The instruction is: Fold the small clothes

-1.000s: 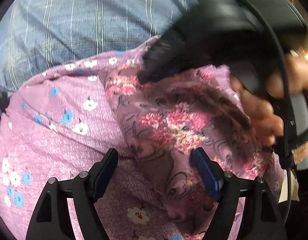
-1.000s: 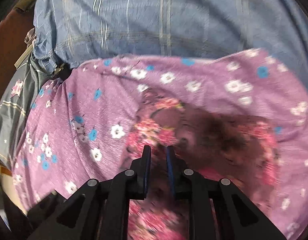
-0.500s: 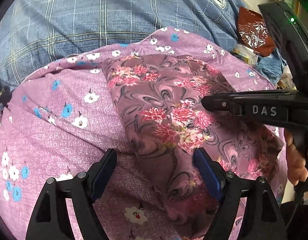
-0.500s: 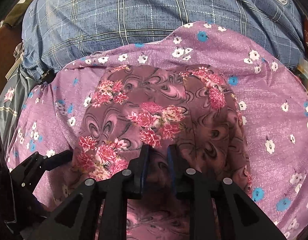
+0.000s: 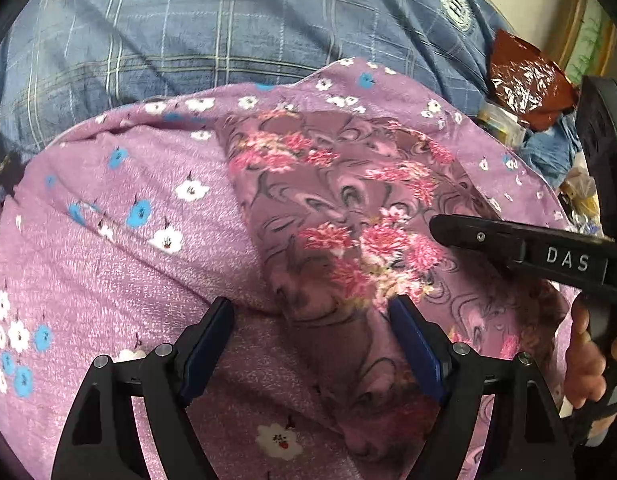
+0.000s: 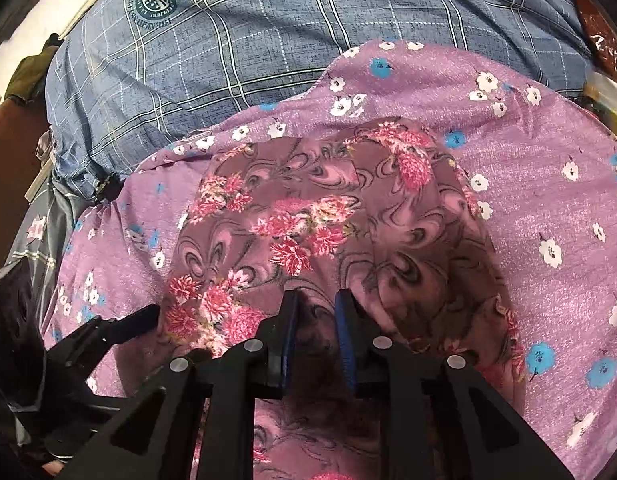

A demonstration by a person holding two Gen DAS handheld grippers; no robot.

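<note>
A small mauve garment with pink flowers [image 5: 340, 216] lies folded on a purple cloth with white and blue flowers [image 5: 108, 264]. It also shows in the right wrist view [image 6: 308, 216] on the same purple cloth [image 6: 556, 208]. My left gripper [image 5: 310, 320] is open, its jaws wide apart over the garment's near left edge. My right gripper [image 6: 314, 312] has its jaws close together with a narrow gap, over the garment's near part; it enters the left wrist view [image 5: 440, 228] from the right. Whether it pinches fabric is not clear.
A blue plaid cloth [image 5: 228, 28] lies behind the purple one, also seen in the right wrist view [image 6: 268, 40]. A brown foil packet [image 5: 528, 80] and small clutter sit at the far right. A grey garment [image 6: 36, 232] lies at the left.
The right gripper has swung away from the garment's top and now lies low at the right. The garment has settled flat. The left gripper has stayed open in place.
</note>
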